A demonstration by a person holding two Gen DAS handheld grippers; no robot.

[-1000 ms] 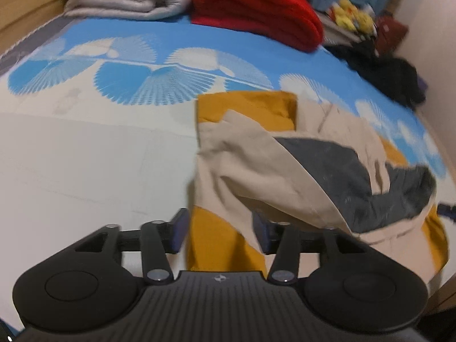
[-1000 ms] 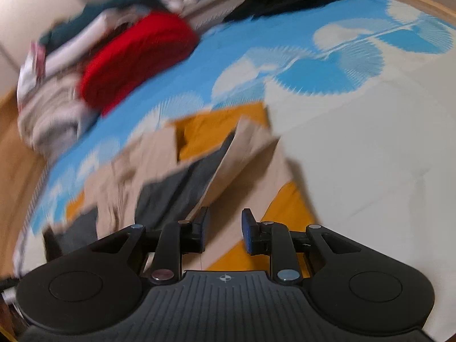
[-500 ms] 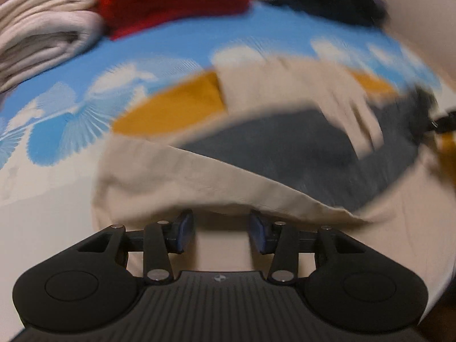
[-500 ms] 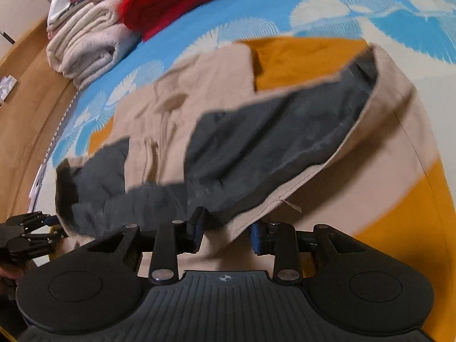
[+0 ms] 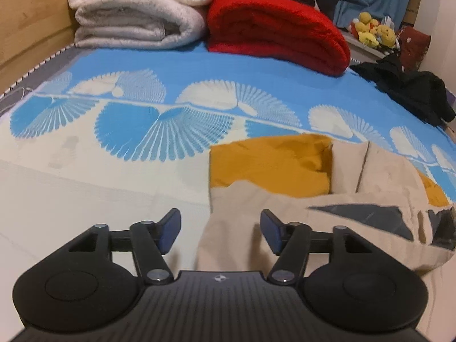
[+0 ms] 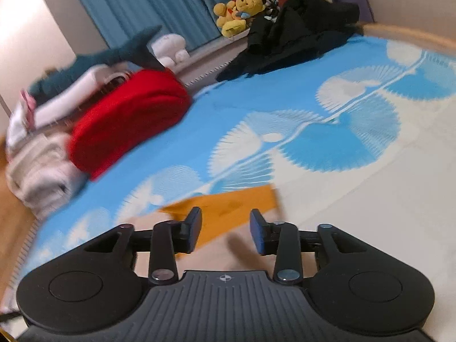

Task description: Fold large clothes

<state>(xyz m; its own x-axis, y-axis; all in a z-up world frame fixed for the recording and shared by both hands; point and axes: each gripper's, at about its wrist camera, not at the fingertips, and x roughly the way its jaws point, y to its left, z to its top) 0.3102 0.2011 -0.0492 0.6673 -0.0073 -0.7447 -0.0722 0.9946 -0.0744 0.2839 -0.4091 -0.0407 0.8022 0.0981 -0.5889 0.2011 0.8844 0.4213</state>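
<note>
A large jacket (image 5: 285, 199), beige and mustard outside with a grey lining, lies partly folded on the blue-and-cream bed cover (image 5: 114, 171). In the left wrist view it fills the lower right. My left gripper (image 5: 221, 229) is open and empty, just above the jacket's near left edge. In the right wrist view only the jacket's mustard corner (image 6: 228, 211) and some beige show. My right gripper (image 6: 225, 235) is open and empty above that corner.
A folded white blanket (image 5: 136, 14) and a red blanket (image 5: 276, 31) lie at the bed's far end. A black garment (image 5: 410, 91) lies at the far right. Plush toys (image 6: 233, 11) sit by the blue curtain. A wooden bed frame (image 5: 25, 22) runs along the left.
Both grippers have pulled back and lifted from the jacket. The left jaws stand wider. The raised beige flap with its grey lining has come down flatter.
</note>
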